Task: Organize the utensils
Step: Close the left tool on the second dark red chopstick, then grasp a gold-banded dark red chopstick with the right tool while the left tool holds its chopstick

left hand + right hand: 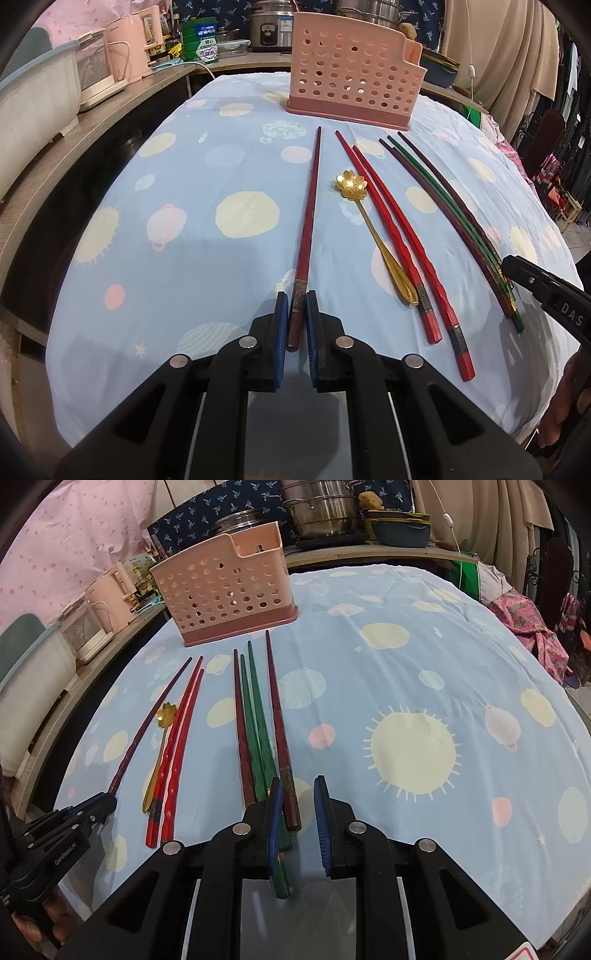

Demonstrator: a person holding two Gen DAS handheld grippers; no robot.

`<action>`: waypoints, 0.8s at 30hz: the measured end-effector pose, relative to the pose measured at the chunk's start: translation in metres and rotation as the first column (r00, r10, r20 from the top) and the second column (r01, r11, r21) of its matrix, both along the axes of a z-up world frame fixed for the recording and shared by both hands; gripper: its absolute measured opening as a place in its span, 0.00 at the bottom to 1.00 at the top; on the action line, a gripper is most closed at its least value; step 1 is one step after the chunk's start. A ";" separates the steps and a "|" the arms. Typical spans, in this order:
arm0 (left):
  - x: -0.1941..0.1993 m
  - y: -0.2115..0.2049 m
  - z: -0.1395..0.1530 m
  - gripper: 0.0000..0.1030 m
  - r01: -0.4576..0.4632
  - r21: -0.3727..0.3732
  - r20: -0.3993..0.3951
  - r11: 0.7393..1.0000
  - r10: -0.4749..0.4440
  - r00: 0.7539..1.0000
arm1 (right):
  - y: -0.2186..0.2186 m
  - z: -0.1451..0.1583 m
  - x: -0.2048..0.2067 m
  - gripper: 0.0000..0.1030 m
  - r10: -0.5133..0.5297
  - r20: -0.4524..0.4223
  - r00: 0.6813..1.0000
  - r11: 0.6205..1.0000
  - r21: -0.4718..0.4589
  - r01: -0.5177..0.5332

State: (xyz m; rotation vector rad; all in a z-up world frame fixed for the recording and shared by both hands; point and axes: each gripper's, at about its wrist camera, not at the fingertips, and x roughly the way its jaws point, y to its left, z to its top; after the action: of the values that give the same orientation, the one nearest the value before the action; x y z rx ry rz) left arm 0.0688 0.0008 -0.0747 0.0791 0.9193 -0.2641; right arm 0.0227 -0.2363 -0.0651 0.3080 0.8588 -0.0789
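left claw: clamped on dark red chopstick (handle end) | right claw: slightly parted, gripping nothing

1. Both the left gripper and the right gripper are built of black plastic.
2. Ribbed blue pads are fitted on the fingers' inner faces.
3. Round silver pivot pins are set behind the fingers.
4. White lettering is printed along the body.

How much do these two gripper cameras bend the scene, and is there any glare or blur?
Left wrist view: strong fisheye, the tablecloth bulges, the right-hand chopsticks bow, corners go dark, and the gold spoon glints. Right wrist view: same bulge, the leftmost chopstick curves, and a shadow sits under the right gripper. Both look sharp.
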 end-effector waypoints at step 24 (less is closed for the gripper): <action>0.002 0.001 0.001 0.09 -0.007 -0.020 -0.007 1.000 0.007 1.000 | -0.002 -0.006 0.004 0.10 0.009 0.006 1.000 0.998 -0.057 -0.009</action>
State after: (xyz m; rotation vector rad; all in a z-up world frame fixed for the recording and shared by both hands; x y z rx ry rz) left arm 0.0709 0.0015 -0.0742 0.0565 0.9236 -0.2667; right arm 0.0268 -0.2387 -0.0709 0.2510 0.8503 -0.0939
